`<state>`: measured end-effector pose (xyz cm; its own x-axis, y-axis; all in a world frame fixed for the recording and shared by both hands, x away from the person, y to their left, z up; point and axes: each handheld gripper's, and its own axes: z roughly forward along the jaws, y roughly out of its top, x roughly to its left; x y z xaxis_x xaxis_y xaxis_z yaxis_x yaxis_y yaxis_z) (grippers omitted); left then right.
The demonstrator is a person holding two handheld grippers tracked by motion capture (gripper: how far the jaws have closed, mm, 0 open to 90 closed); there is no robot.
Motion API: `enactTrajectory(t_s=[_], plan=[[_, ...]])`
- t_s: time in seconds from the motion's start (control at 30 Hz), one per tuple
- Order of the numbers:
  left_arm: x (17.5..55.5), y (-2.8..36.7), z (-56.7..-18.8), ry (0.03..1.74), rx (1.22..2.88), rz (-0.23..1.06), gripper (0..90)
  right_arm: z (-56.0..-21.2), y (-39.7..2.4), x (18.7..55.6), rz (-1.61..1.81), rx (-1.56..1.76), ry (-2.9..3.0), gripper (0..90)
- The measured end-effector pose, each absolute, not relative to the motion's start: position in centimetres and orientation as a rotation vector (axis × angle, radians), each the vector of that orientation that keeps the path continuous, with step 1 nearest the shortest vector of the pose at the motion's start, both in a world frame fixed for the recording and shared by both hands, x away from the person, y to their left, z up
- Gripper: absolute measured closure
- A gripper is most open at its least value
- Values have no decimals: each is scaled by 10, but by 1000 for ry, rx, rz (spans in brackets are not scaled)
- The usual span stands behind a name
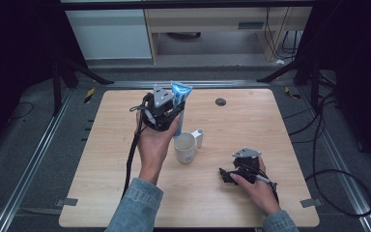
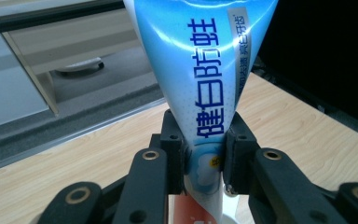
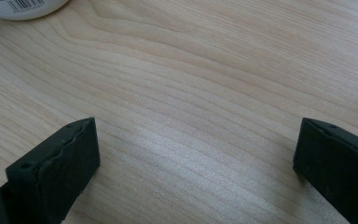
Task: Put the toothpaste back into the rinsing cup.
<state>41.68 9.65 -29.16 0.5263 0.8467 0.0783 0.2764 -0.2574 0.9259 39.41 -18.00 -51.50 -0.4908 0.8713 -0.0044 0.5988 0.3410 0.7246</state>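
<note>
Left gripper (image 2: pixel 204 158) clamping blue toothpaste tube (image 2: pixel 205 70), apparently over white mug (image 1: pixel 185 147)

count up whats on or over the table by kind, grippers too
Toothpaste tube, blue and white, clamped upright in the left gripper: 1
White mug on the wooden table: 1
Grippers, the left one and the right gripper with jaws open over bare wood: 2
Total: 4

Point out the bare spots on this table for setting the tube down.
Bare wood lies left of the left gripper and its tube, along the near edge of the table, and right of the dark hole. The middle is crowded: mug, right gripper.
</note>
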Motion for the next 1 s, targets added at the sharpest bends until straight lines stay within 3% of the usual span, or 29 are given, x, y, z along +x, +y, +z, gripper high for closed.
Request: enactTrajectory(t_s=[1.0], plan=[[413, 73, -313, 910, 1696, 750, 731, -515, -180, 394, 945, 1290, 2219, 5]])
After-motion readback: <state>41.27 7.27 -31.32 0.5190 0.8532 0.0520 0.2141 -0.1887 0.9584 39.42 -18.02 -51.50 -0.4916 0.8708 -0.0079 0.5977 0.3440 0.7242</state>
